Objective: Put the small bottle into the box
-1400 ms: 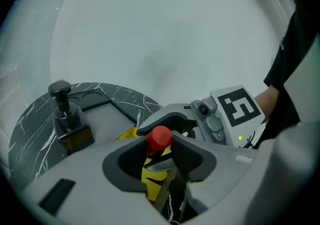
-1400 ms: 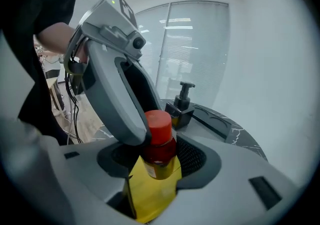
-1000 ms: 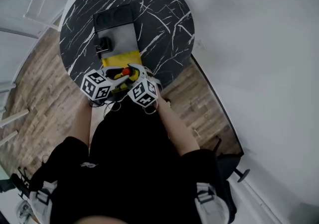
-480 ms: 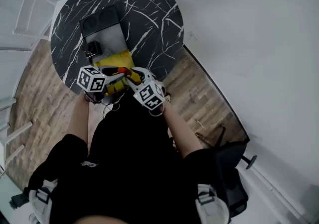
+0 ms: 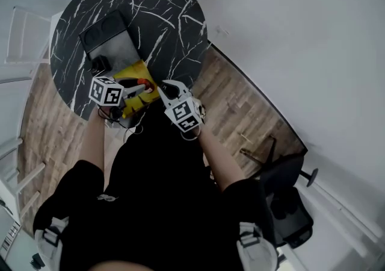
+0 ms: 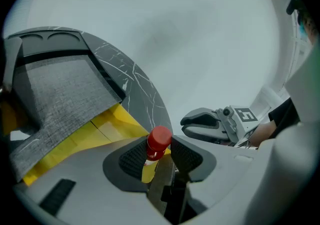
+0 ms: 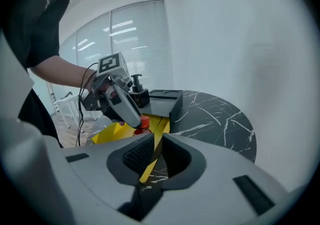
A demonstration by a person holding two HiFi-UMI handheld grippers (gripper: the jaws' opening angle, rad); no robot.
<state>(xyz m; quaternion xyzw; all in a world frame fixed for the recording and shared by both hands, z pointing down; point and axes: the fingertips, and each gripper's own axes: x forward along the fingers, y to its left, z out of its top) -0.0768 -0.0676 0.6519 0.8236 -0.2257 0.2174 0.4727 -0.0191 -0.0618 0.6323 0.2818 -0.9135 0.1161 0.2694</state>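
The small bottle [image 6: 159,141], yellow with a red cap, stands upright between the pads of my left gripper [image 6: 155,158], which is shut on it. In the head view the bottle [image 5: 148,88] hangs over the open yellow box [image 5: 136,77] at the near edge of the round black marble table [image 5: 162,11]. My right gripper [image 5: 168,88] sits just right of the bottle and apart from it. Its jaws are closing, down to a narrow slit, and nothing is between them [image 7: 157,156]. From the right gripper view the left gripper [image 7: 118,103] covers most of the bottle [image 7: 144,122].
A grey fabric-lined case [image 5: 113,44] with a black lid lies open behind the yellow box [image 6: 107,129]. A small black device [image 7: 137,94] stands at its left. The table's edge is close under both grippers; wooden floor and a white chair [image 5: 24,29] lie beyond.
The right gripper has drawn back from the bottle to the right and its jaws have narrowed. The left gripper still holds the bottle over the box. The head view has shifted.
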